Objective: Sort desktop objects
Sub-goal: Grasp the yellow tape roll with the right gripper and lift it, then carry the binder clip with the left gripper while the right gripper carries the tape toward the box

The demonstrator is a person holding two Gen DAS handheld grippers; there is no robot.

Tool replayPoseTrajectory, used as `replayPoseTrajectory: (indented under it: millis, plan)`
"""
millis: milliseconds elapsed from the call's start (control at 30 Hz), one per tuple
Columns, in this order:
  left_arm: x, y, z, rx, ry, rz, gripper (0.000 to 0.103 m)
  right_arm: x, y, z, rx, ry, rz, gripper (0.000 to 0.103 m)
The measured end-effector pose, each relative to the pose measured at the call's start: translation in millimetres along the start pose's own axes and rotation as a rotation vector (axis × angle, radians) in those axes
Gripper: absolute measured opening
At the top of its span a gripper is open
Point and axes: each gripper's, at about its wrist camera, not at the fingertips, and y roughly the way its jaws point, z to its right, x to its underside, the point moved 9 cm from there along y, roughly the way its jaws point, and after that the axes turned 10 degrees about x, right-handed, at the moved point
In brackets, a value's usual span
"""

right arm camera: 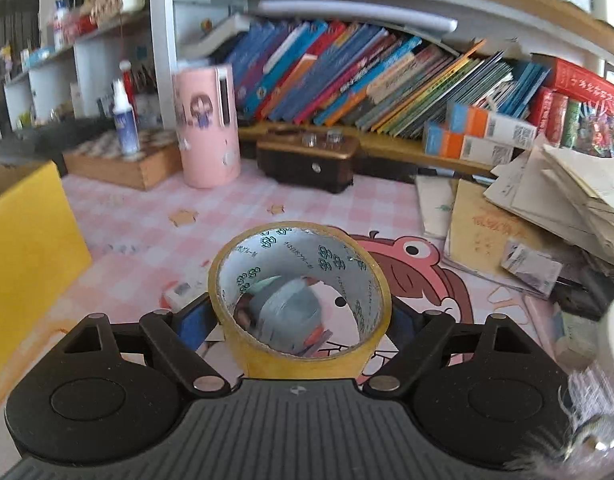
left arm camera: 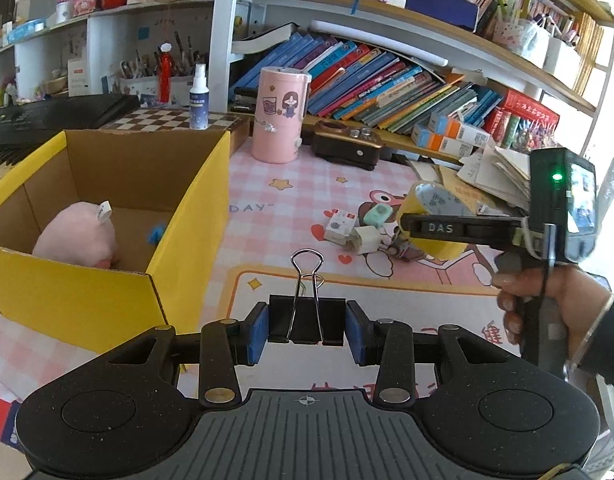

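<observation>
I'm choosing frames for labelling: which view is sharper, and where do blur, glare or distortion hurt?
Left wrist view: sharp; the binder clip and yellow box are crisp, though the far right edge is blown out by daylight. Right wrist view: motion-smeared; the pink canister ghosts, only the tape roll stays fairly clear. Both views: fisheye bends the bookshelf.

The binder clip (left arm camera: 306,320) has a matt black body and shiny wire handles. The tape roll (right arm camera: 299,300) is glossy yellowish film on a printed paper core. The yellow box (left arm camera: 107,216) on the left shows raw brown corrugated cardboard inside, holding a fuzzy pink plush toy (left arm camera: 77,236).
</observation>
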Motion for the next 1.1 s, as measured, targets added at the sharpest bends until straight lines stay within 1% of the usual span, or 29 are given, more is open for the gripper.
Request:
replayPoseTrajectory:
  millis: [133,367,600,700,867,1100]
  plan:
    - [3.7,-9.1,-0.6,0.015,-0.01,0.015,0.039,3.8,-27.9,0.4,0.007,0.024,0.001,0.085]
    - [14.8,-29.7,-3.2,0.07,-0.003,0.032,0.039,23.0,-78.7,-10.2,0.025,0.039,-0.01,0.085]
    - [24.5,-50.6,-18.0,0.129,-0.008,0.041,0.039,49.1,-125.9,-30.7,0.066,0.076,-0.051,0.085]
    - [29.4,-61.3,-26.2,0.135,0.005,0.041,0.039,61.3,-146.2,-41.8,0.083,0.108,-0.073,0.085]
    - [44.9,-81.4,-49.0,0.12,0.015,0.02,0.039,82.8,-179.3,-70.9,0.105,0.126,-0.104,0.085]
    - [75.1,-125.0,-88.9,0.087,0.003,0.003,0.039,115.4,-222.0,-141.8,0.066,0.045,-0.132,0.085]
